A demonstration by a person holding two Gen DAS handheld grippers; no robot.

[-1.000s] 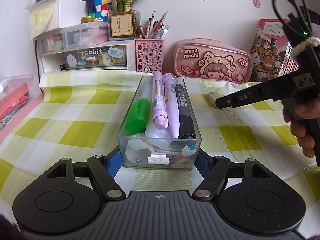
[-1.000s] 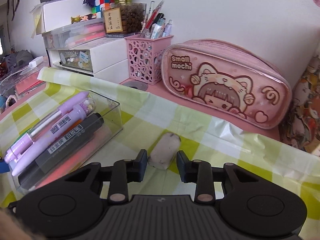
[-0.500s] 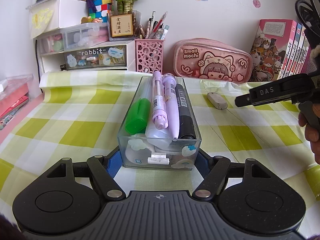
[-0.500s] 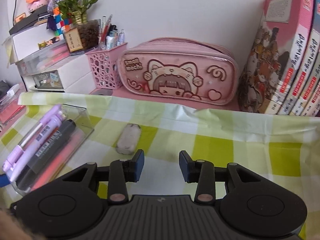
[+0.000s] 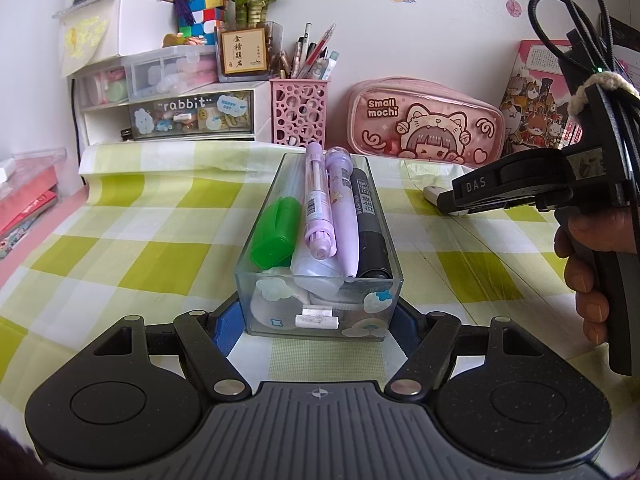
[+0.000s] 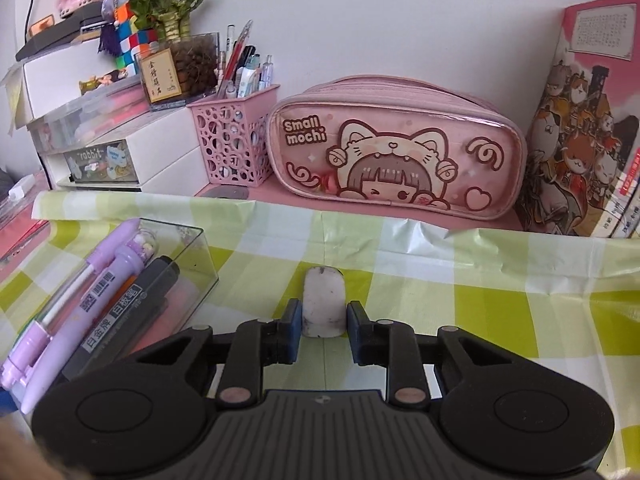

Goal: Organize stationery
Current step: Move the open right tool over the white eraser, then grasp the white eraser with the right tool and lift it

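Note:
A clear plastic box (image 5: 320, 300) holds a green marker (image 5: 278, 232), purple pens (image 5: 318, 200) and a black marker (image 5: 368, 216). My left gripper (image 5: 318, 326) grips the box's near end between its blue pads. A grubby white eraser (image 6: 323, 304) lies on the checked cloth right of the box. My right gripper (image 6: 323, 332) is open, its pads straddling the eraser's near end with a small gap each side. The right gripper also shows in the left wrist view (image 5: 452, 200), low over the eraser (image 5: 432, 192).
A pink pencil case (image 6: 394, 160), a pink pen cup (image 6: 234, 136), white drawers (image 5: 172, 116) and books (image 6: 580, 152) line the back wall. The box (image 6: 132, 292) sits just left of my right gripper.
My right gripper swung away from the eraser, then came back down and forward so that the eraser now sits between its open pads. The left gripper and box have not moved.

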